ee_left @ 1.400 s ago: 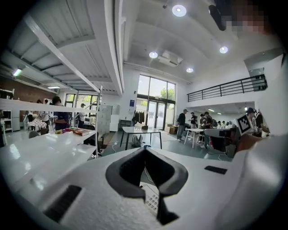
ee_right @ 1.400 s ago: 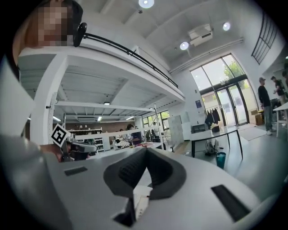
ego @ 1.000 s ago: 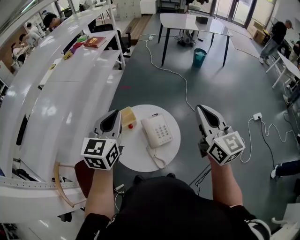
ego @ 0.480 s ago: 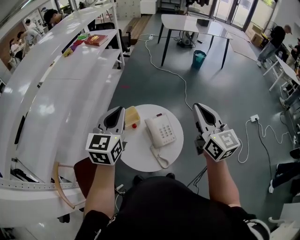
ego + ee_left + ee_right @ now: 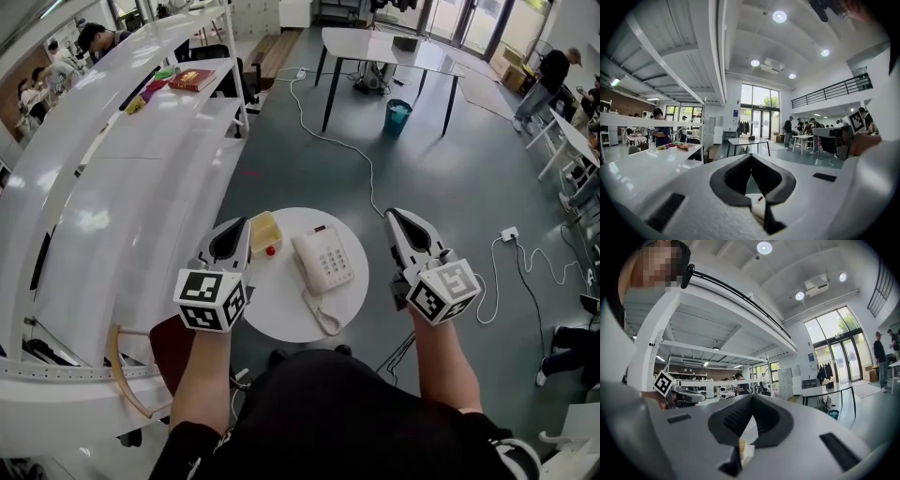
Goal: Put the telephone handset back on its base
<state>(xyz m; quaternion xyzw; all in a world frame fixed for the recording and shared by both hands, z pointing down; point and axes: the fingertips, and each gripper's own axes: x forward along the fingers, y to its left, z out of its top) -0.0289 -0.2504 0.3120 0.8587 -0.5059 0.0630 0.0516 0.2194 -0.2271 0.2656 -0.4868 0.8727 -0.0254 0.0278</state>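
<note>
A white telephone (image 5: 325, 260) with a keypad sits on a small round white table (image 5: 281, 309) in the head view. Its handset (image 5: 307, 265) lies along the left side of the base, and a coiled cord (image 5: 321, 317) curls off toward the table's near edge. My left gripper (image 5: 240, 227) hangs over the table's left edge, shut and holding nothing. My right gripper (image 5: 395, 217) hovers over the floor just right of the table, also shut with nothing in it. The left gripper (image 5: 751, 157) and the right gripper (image 5: 752, 397) both point out into the room.
A small yellow box (image 5: 265, 231) with a red knob stands on the table, left of the phone. A long curved white counter (image 5: 112, 206) runs along the left. A white cable (image 5: 345, 145) crosses the grey floor. A teal bin (image 5: 399, 114) stands under a far table. People stand at the room's edges.
Both grippers have stayed shut beside the table and have barely shifted. The head view has drifted a little, so the table and phone sit slightly further right in the frame.
</note>
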